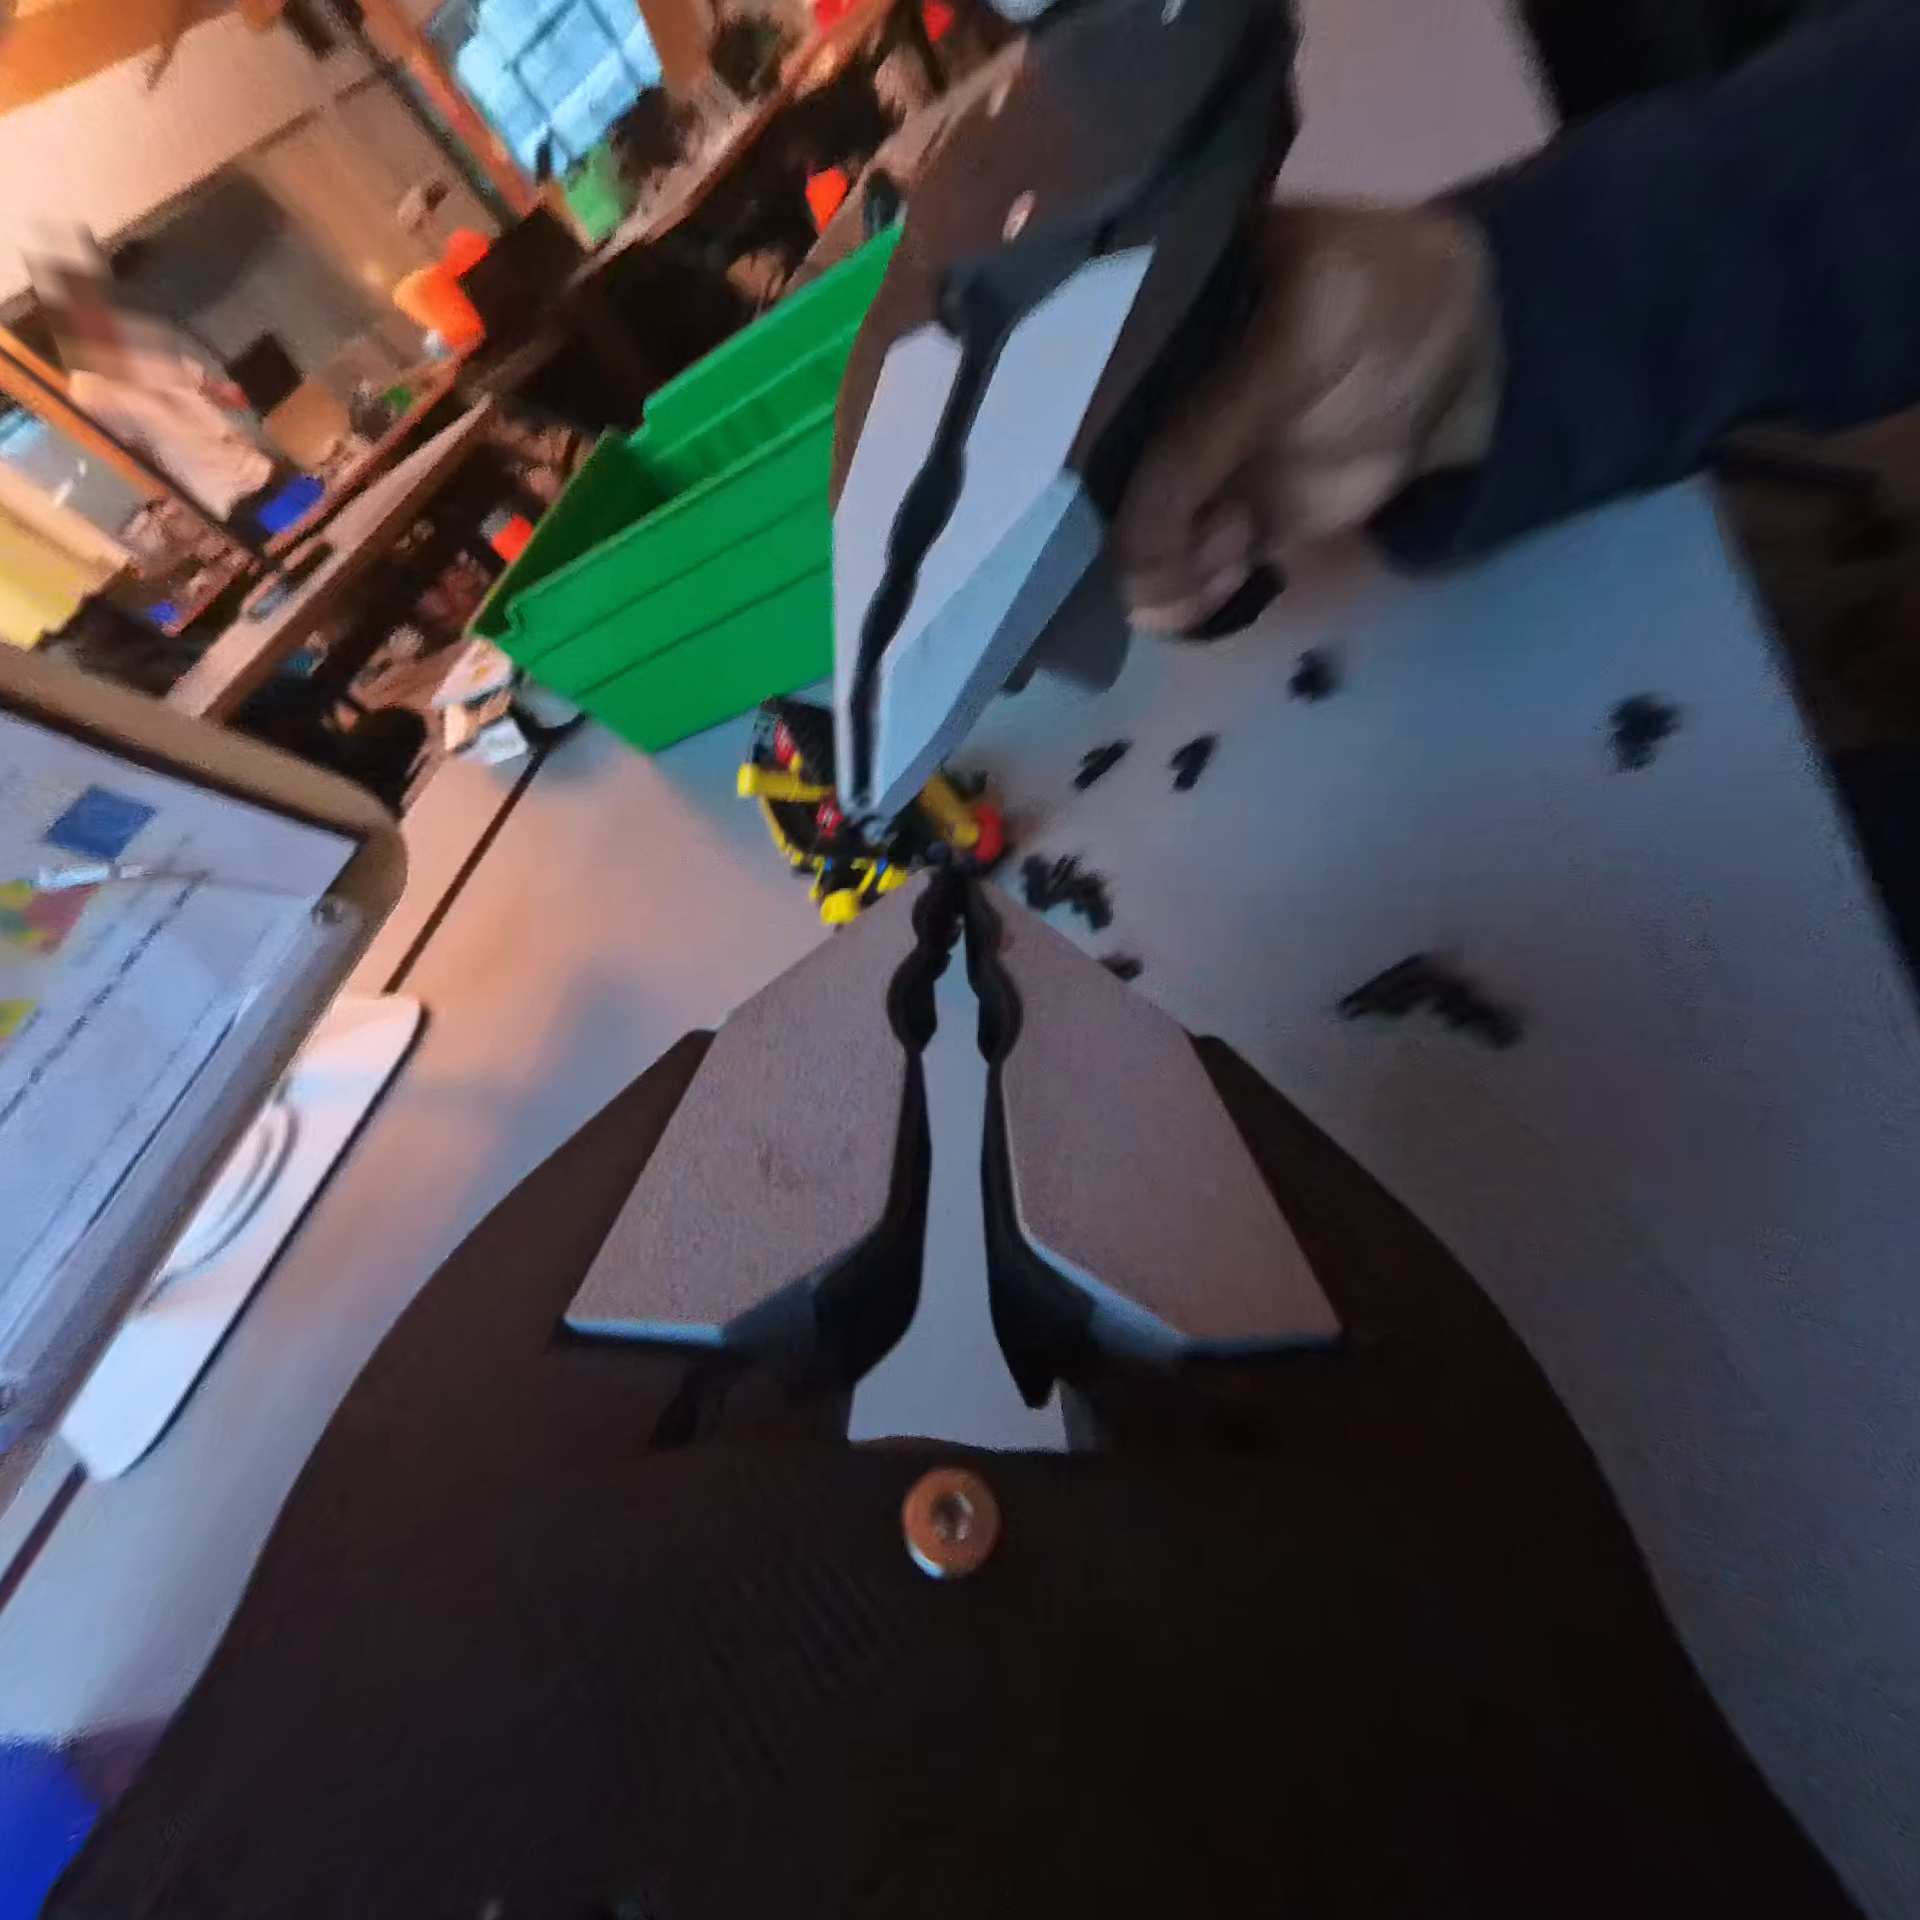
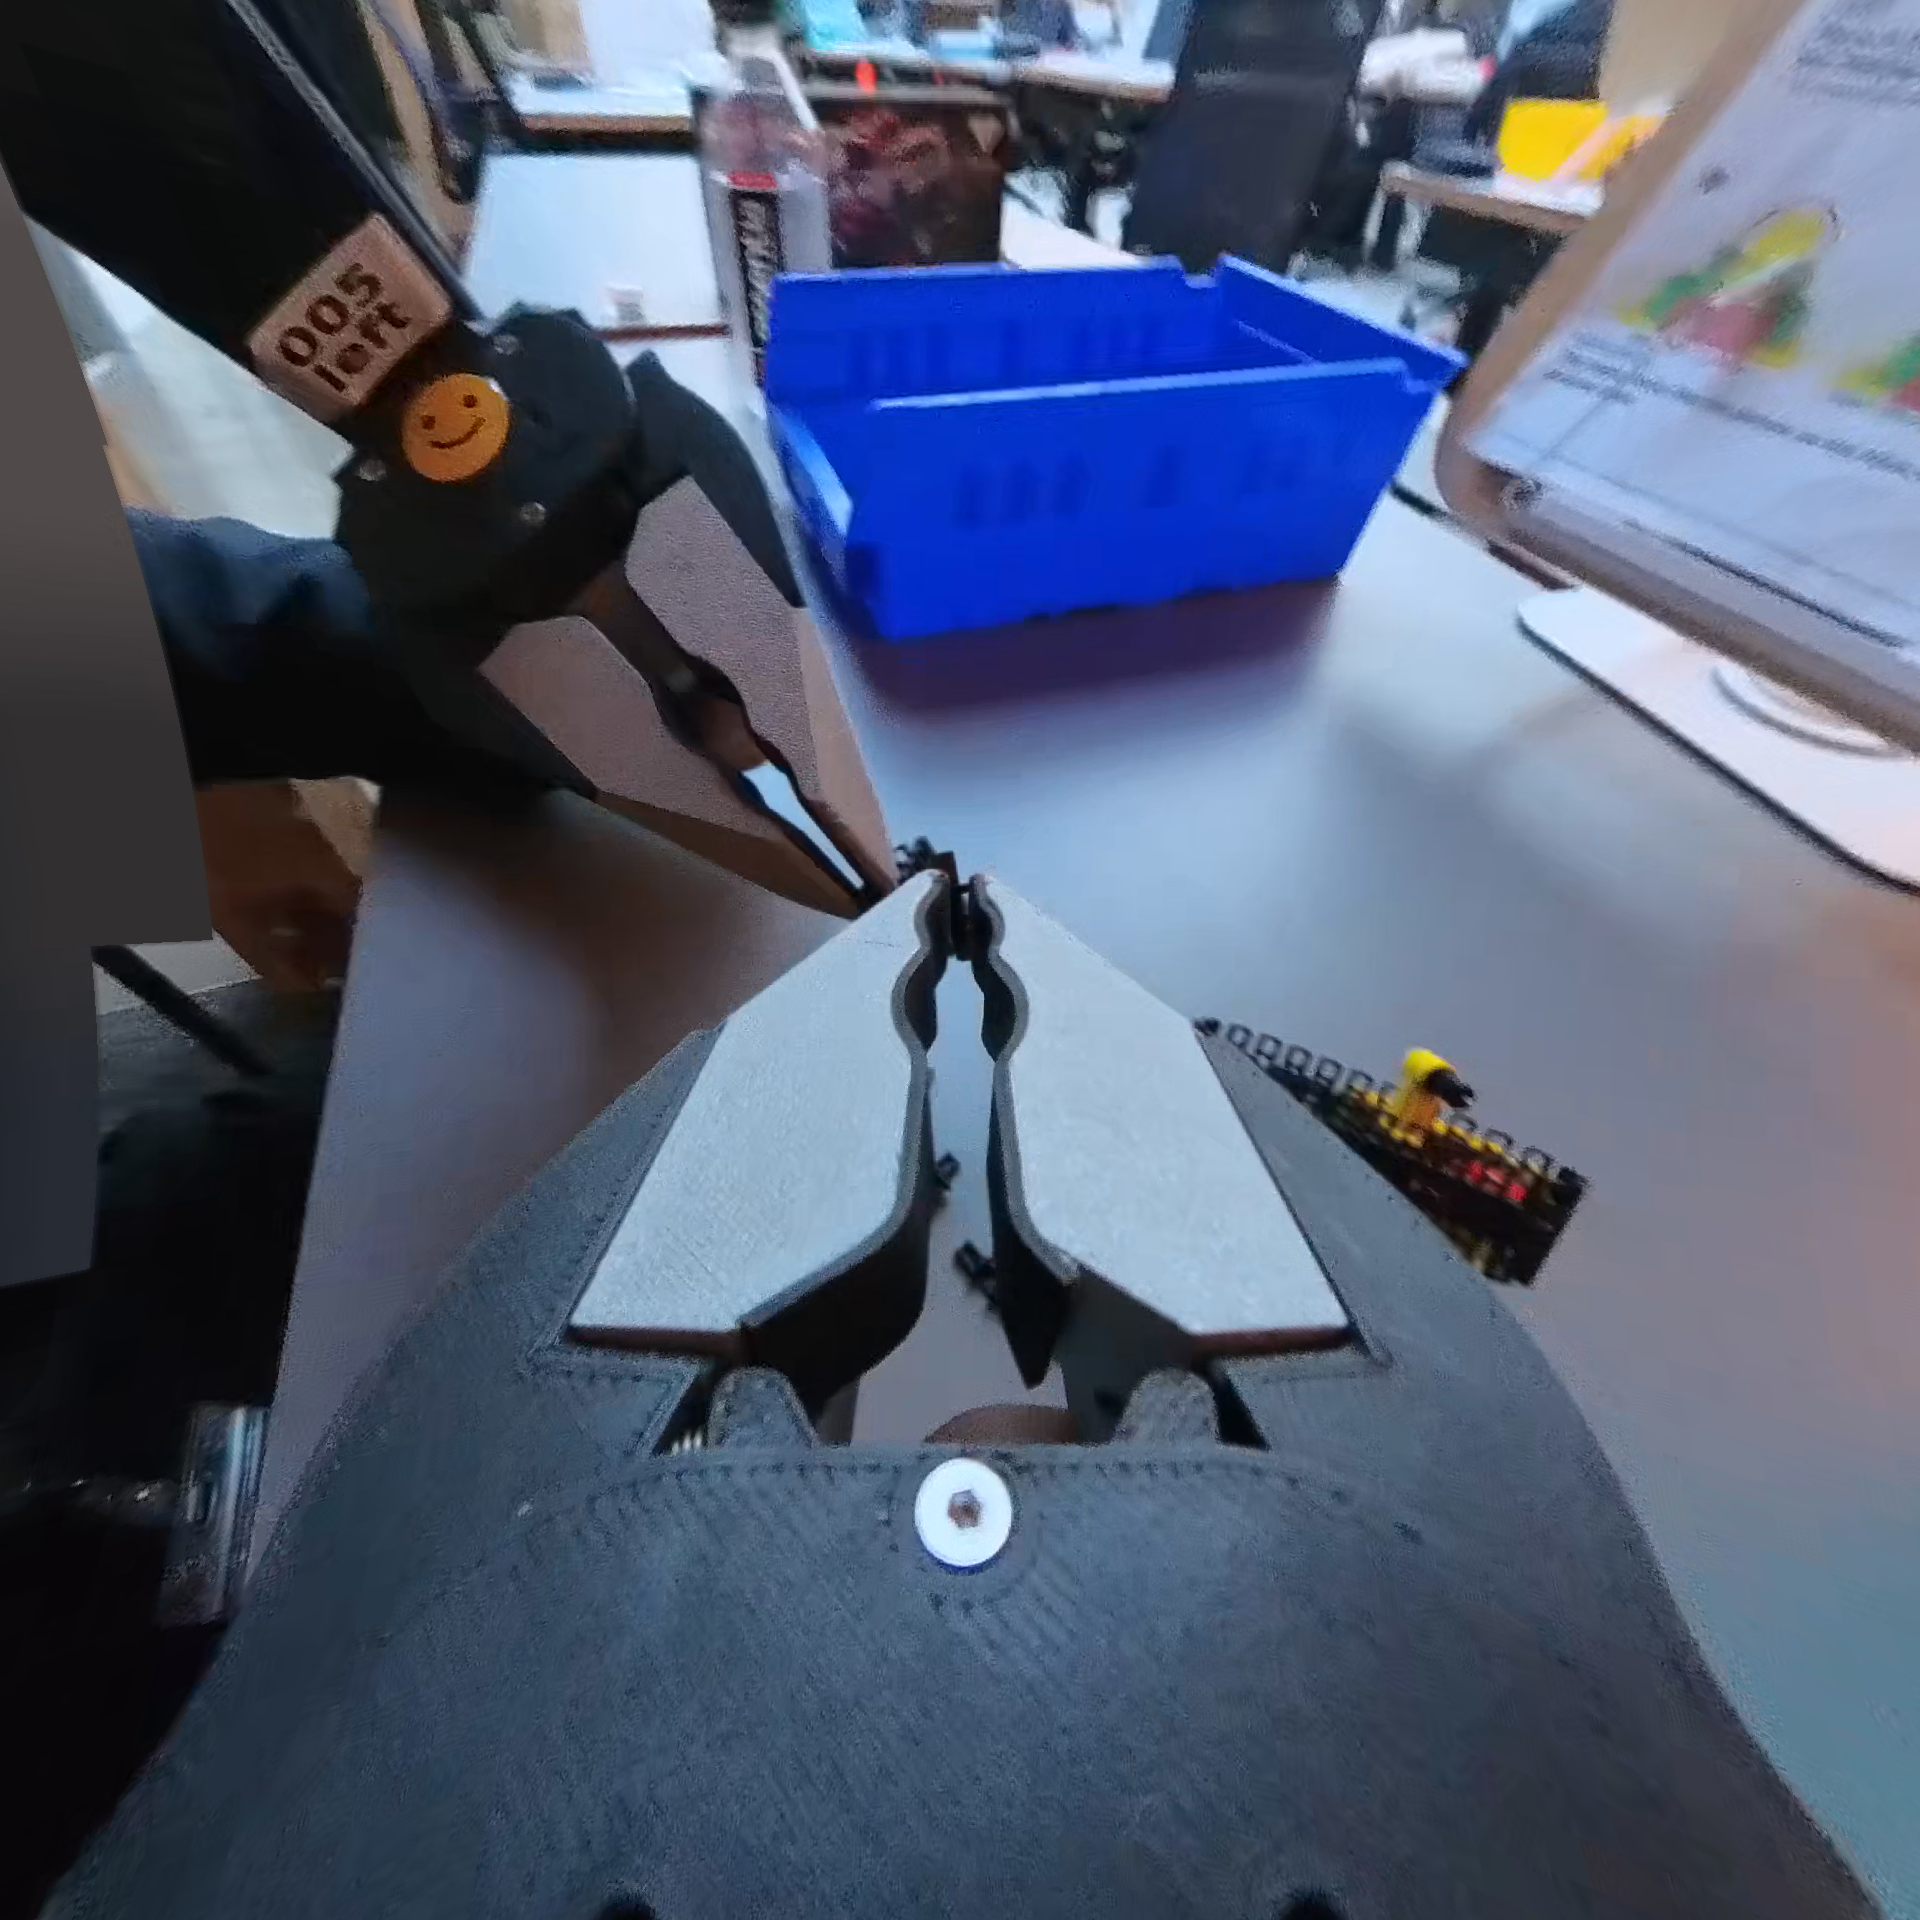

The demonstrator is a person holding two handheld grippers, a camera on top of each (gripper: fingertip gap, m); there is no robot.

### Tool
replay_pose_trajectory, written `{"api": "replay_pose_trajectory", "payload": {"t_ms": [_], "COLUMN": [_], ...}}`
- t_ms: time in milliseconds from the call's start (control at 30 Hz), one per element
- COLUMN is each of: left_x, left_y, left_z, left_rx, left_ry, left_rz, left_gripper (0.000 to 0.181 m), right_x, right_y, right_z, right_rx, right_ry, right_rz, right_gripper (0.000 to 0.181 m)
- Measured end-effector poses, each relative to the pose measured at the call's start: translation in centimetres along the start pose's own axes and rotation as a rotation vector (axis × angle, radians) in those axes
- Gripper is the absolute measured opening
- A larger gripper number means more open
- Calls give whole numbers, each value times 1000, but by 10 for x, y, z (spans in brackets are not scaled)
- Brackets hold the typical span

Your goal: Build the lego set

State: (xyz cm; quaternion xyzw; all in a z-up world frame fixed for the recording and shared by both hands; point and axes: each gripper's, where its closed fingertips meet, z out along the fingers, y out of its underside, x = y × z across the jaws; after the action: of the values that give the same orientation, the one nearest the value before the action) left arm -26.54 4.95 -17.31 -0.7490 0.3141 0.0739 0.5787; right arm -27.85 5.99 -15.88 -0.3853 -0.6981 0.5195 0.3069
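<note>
My left gripper [image 1: 949, 891] is shut on a small black Lego piece [image 1: 948, 871] above the table. My right gripper [image 2: 961, 900] is shut on a thin black Lego piece [image 2: 962, 916]. The two grippers meet tip to tip, with the black pieces touching or nearly so; blur hides the exact joint. In the left wrist view the right gripper [image 1: 868, 821] comes down from above, over the yellow and black Lego model [image 1: 831, 842]. In the right wrist view the left gripper [image 2: 878, 883] comes in from the left, and the model [image 2: 1455, 1164] lies to the right.
Several loose black Lego pieces [image 1: 1423, 1003] lie on the grey table [image 2: 1299, 831]. A green bin [image 1: 707, 540] stands behind the model. A blue bin [image 2: 1091, 447] stands farther off. A monitor on a stand [image 2: 1714, 364] borders the work area. A person's hand [image 1: 1309, 416] holds the right gripper. My two grippers' fingertips are within a few centimetres of each other.
</note>
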Motion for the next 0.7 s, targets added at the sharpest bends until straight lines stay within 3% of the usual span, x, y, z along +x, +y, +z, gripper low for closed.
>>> {"api": "replay_pose_trajectory", "payload": {"t_ms": [100,200,267,367,467,600,700], "left_x": [-6,-16,-19,-20,-18,-13,-2], "left_y": [24,36,38,40,39,28,10], "left_z": [2,4,4,5,5,2,-2], "left_rx": [-74,-97,-103,-112,-105,-48,42], "left_ry": [36,29,24,18,28,81,160], "left_rz": [-131,-240,-277,-276,-271,-291,-294], "left_gripper": [0,0,0,0,0,0,0], "right_x": [17,13,13,16,18,3,-11], "right_y": [12,53,78,89,76,34,22], "right_z": [0,9,14,17,16,13,12], "right_rx": [-80,-297,-438,-504,-433,-209,-147], "right_ry": [73,44,60,99,113,34,-6], "right_rz": [25,31,-13,-100,-104,-99,-165], "right_gripper": [0,1,25,17,18,21,10]}}
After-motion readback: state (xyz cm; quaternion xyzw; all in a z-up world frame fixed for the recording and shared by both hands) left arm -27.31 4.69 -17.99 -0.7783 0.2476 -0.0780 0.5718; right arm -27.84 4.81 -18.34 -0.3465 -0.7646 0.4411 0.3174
